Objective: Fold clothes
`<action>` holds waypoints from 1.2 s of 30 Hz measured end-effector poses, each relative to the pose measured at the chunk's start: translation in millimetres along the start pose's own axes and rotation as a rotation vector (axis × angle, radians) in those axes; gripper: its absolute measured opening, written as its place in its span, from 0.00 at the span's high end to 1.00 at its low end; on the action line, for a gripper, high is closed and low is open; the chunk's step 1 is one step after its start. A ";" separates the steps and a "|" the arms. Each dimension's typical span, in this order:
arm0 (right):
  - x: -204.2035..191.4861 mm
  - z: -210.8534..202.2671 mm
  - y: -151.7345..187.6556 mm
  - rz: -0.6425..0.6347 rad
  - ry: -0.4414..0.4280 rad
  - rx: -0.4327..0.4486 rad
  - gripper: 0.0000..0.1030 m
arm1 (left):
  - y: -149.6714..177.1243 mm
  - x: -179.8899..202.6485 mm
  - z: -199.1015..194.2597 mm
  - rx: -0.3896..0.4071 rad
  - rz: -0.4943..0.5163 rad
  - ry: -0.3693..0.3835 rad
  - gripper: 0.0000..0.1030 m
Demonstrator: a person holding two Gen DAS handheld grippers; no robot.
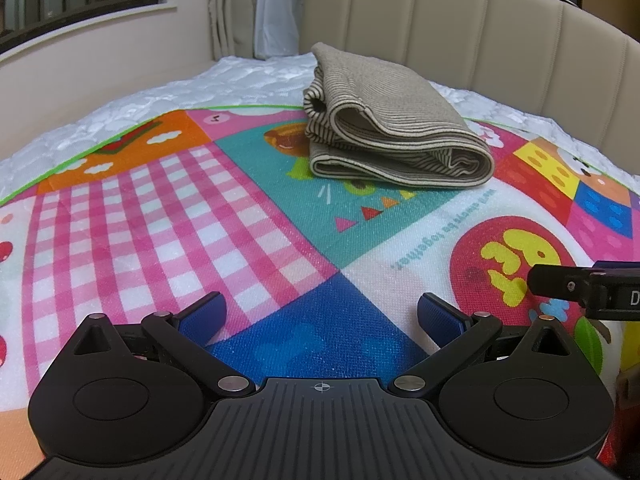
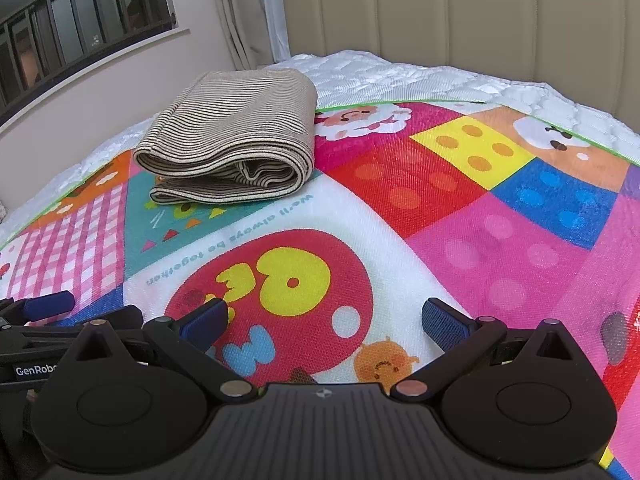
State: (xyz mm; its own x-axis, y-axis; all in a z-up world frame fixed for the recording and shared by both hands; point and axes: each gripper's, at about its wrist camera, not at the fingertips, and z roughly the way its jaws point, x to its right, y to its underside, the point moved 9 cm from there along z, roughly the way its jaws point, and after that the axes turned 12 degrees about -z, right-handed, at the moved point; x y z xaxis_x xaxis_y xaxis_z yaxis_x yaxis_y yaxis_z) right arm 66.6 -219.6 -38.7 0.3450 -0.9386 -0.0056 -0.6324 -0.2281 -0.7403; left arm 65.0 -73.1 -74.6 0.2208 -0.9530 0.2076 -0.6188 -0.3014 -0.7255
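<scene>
A beige garment with thin dark stripes lies folded in a thick bundle on the colourful play mat, toward the far side. It also shows in the right wrist view. My left gripper is open and empty, hovering low over the mat well short of the garment. My right gripper is open and empty too, over the red circle print, short of the garment. The right gripper's finger shows at the right edge of the left wrist view; the left gripper shows at the left edge of the right wrist view.
The mat covers a white quilted mattress. A beige padded headboard stands behind it. A wall with a barred window and curtains lies to the left.
</scene>
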 end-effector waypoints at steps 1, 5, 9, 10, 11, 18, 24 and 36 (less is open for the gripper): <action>0.3 -0.3 0.1 0.003 -0.003 0.001 0.00 | 0.0 0.0 -0.1 0.000 -0.001 0.001 0.00; 0.2 1.1 -0.1 0.006 -0.004 -0.003 0.00 | -0.3 0.3 0.4 0.000 -0.001 0.001 0.00; 1.3 1.5 -0.1 0.004 -0.006 -0.007 0.00 | -0.5 0.6 0.9 -0.001 -0.002 0.002 0.00; 1.4 1.5 -0.1 0.003 -0.006 -0.007 0.00 | -0.5 0.4 0.9 -0.001 -0.002 0.002 0.00; 1.4 1.4 0.0 0.003 -0.006 -0.008 0.00 | -0.5 0.4 0.9 -0.001 -0.002 0.002 0.00; 0.9 1.1 0.5 -0.002 -0.005 -0.011 0.00 | -0.1 0.8 0.8 0.002 -0.003 0.002 0.00; -0.8 1.2 0.2 0.005 -0.005 -0.011 0.00 | -0.4 0.3 1.2 0.001 -0.003 0.003 0.00; -0.8 2.7 0.1 -0.011 0.003 -0.023 0.00 | -0.6 -0.7 1.2 0.002 -0.003 0.005 0.00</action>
State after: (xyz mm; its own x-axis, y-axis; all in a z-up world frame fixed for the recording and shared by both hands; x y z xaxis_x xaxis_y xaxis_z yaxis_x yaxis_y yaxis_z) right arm 68.1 -218.2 -40.5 0.3503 -0.9366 0.0042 -0.6442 -0.2442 -0.7248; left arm 66.1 -72.1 -75.1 0.2189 -0.9521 0.2134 -0.6166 -0.3045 -0.7260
